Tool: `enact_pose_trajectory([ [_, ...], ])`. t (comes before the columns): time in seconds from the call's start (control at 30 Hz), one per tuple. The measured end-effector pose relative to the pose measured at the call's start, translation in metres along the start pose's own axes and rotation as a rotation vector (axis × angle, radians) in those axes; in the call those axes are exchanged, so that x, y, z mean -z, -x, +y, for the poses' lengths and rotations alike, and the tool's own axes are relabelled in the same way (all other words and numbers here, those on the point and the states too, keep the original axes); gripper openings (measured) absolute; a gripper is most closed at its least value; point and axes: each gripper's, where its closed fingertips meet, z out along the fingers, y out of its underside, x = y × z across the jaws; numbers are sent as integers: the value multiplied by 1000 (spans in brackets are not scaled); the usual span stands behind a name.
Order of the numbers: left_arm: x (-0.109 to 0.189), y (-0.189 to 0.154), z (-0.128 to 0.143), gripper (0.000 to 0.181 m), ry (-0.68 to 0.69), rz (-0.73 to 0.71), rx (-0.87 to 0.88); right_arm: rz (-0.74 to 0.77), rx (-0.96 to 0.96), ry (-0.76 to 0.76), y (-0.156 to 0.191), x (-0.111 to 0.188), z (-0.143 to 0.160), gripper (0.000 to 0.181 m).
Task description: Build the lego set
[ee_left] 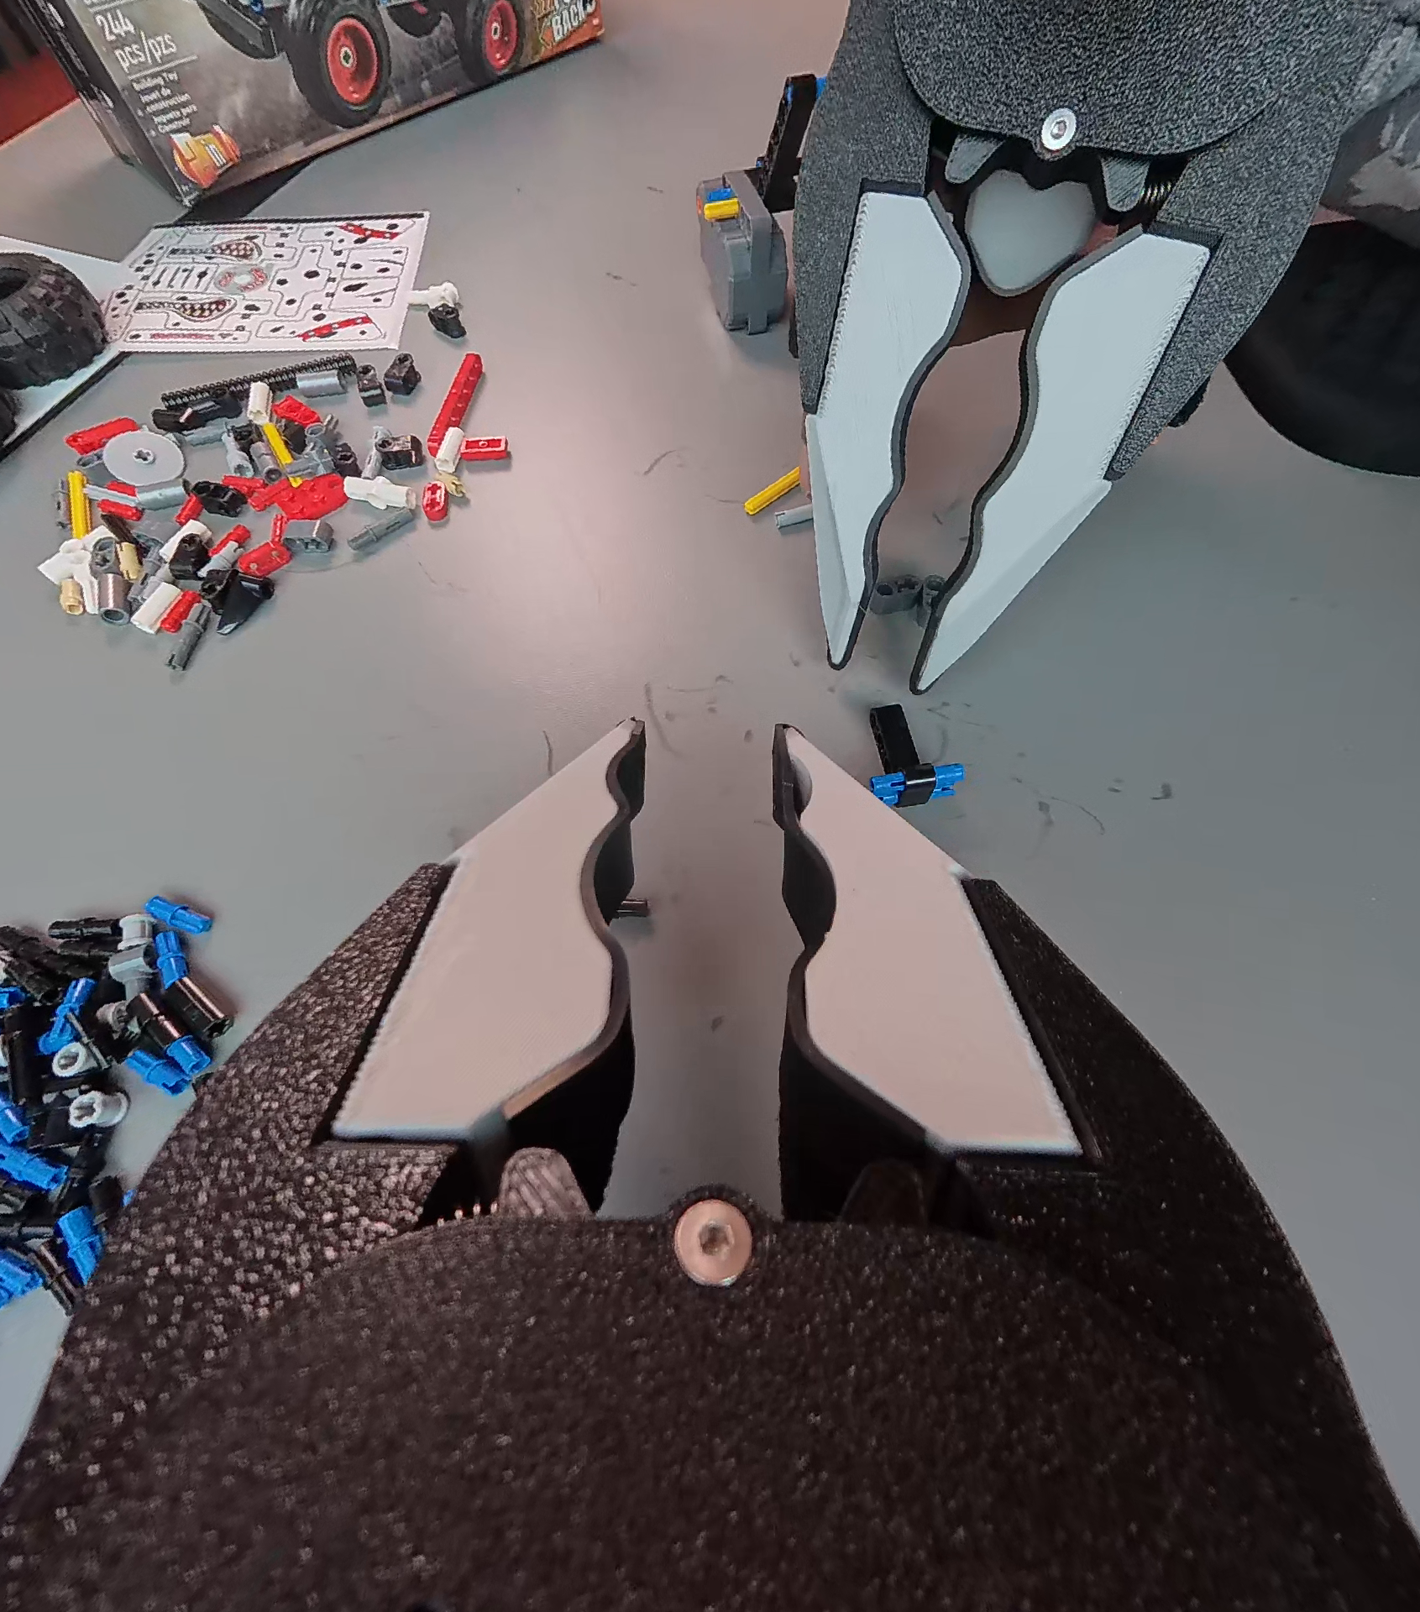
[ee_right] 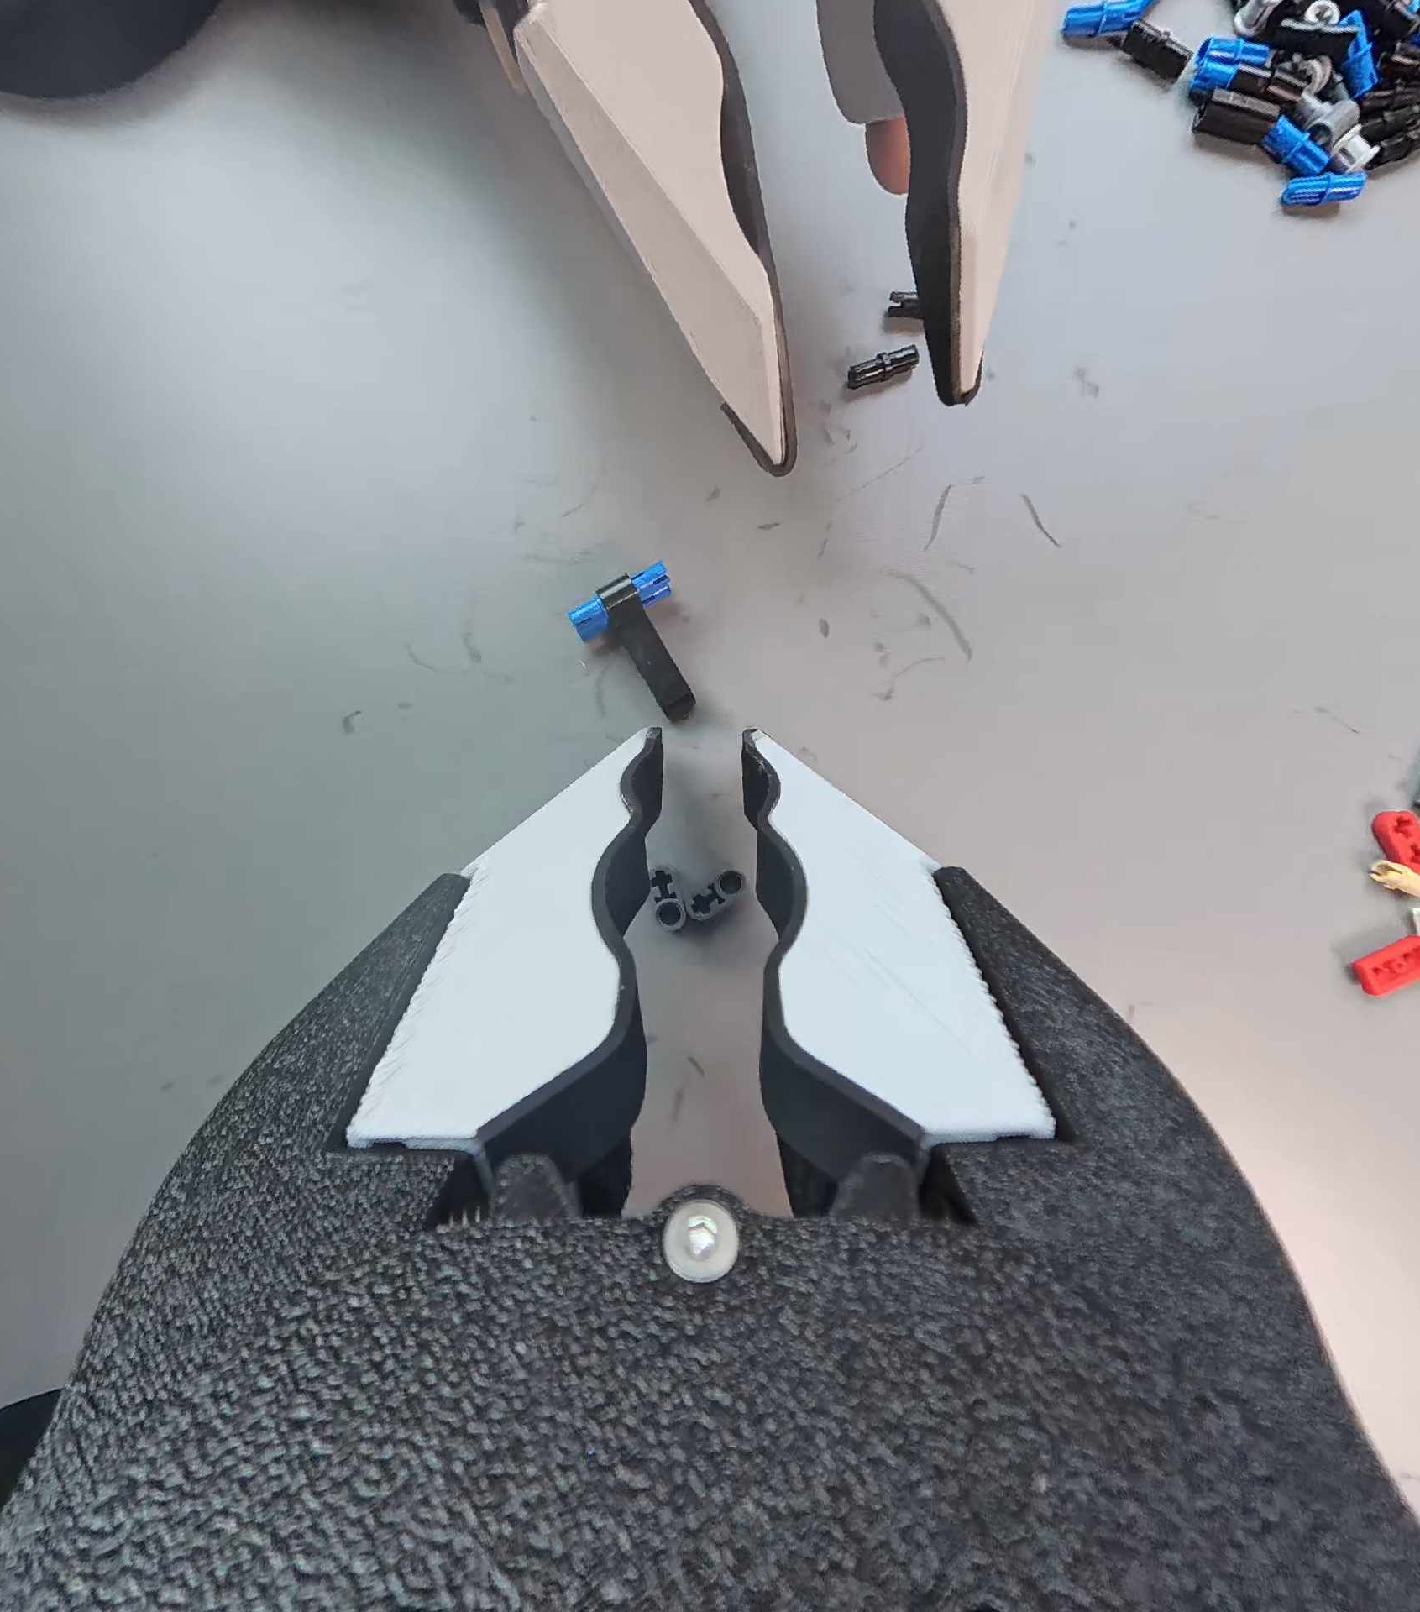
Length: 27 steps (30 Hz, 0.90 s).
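My left gripper (ee_left: 708,728) is open and empty, low over the grey table; it also shows in the right wrist view (ee_right: 867,427). Two small black pins (ee_right: 881,366) lie on the table by its fingers. My right gripper (ee_right: 702,733) is open, its fingers on either side of a small dark grey connector (ee_right: 693,898) that lies on the table without touching them. In the left wrist view the right gripper (ee_left: 881,672) points down with the connector (ee_left: 907,593) between its fingers. A black beam with a blue pin (ee_left: 911,768) lies between the two grippers (ee_right: 628,628).
A pile of blue and black pins (ee_left: 34,1090) lies at my left. A pile of mixed red, grey and black parts (ee_left: 252,497), a sticker sheet (ee_left: 270,279), black tyres (ee_left: 8,314) and the set's box (ee_left: 296,78) lie farther back. A grey sub-assembly (ee_left: 741,253) stands behind the right gripper. There is about 7 cm between the tips of the two grippers. My right tips are roughly 15 cm from the grey sub-assembly (ee_left: 741,253).
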Motion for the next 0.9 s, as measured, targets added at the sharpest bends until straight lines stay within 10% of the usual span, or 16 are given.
enact_pose_trajectory([
  [0.03,0,0,0,29,1,1,-2,-2,3,1,0,0,0,18],
  [0.9,-3,-4,3,28,16,7,-27,-35,43,26,0,-8,-2,21],
])
